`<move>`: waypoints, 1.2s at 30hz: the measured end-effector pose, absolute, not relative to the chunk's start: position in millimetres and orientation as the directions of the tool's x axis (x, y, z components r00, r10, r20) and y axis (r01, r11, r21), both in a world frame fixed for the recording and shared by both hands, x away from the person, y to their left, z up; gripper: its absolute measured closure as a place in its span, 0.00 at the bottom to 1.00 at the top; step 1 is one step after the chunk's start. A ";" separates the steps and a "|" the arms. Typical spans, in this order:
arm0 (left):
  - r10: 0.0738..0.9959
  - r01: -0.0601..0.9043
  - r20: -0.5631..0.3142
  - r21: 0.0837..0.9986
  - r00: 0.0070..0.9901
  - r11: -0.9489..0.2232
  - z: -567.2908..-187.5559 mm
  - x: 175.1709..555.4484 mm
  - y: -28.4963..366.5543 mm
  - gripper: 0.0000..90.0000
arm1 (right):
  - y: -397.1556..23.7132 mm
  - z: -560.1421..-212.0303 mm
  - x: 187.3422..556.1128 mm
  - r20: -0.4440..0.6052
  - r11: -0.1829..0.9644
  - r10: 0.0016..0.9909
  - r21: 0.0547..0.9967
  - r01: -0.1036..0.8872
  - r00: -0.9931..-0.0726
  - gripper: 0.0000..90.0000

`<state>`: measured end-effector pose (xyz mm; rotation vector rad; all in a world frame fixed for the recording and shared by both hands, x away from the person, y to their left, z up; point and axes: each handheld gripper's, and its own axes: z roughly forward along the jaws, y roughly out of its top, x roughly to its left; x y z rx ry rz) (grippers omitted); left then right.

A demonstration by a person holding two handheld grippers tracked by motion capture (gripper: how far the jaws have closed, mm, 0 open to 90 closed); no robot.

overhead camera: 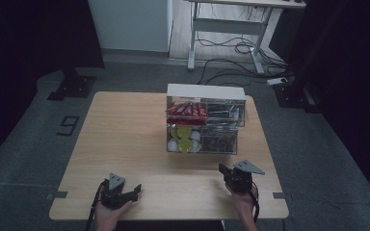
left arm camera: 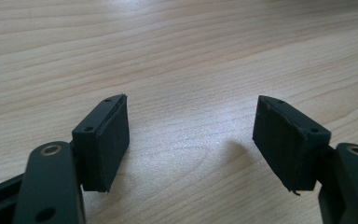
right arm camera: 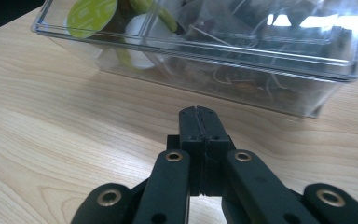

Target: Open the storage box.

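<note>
My left black two-jaw gripper (overhead camera: pixel 120 193) sits low in my left hand (overhead camera: pixel 107 216), its jaws spread wide apart with nothing between its pads (left arm camera: pixel 106 140). My right black two-jaw gripper (overhead camera: pixel 232 176), held in my right hand (overhead camera: pixel 244 201), has its jaws pressed together, empty.

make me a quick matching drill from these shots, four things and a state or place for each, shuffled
Things:
1. left claw
2. right claw
3. red packets
4. green-lidded pods

States or places:
A. lower tier of the clear organizer
B. jaws pressed together, nothing between them
C. upper tier of the organizer
D. jaws wide apart over bare table

Pairs: 1-D, 2-B, 3-C, 4-A
</note>
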<state>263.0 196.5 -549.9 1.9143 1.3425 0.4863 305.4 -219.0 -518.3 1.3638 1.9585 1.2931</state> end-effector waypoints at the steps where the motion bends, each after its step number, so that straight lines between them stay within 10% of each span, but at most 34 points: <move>1: 0.918 0.639 -0.103 0.747 0.383 -0.183 -549.8 263.1 195.3 0.31 | -217.9 -518.8 306.2 0.159 0.085 0.889 0.865 0.494 -0.430 0.99; 36: 0.910 0.629 -0.092 0.750 0.405 -0.204 -547.7 254.5 192.0 0.31 | -221.0 -521.4 341.9 0.147 0.081 0.902 0.866 0.494 -0.405 0.99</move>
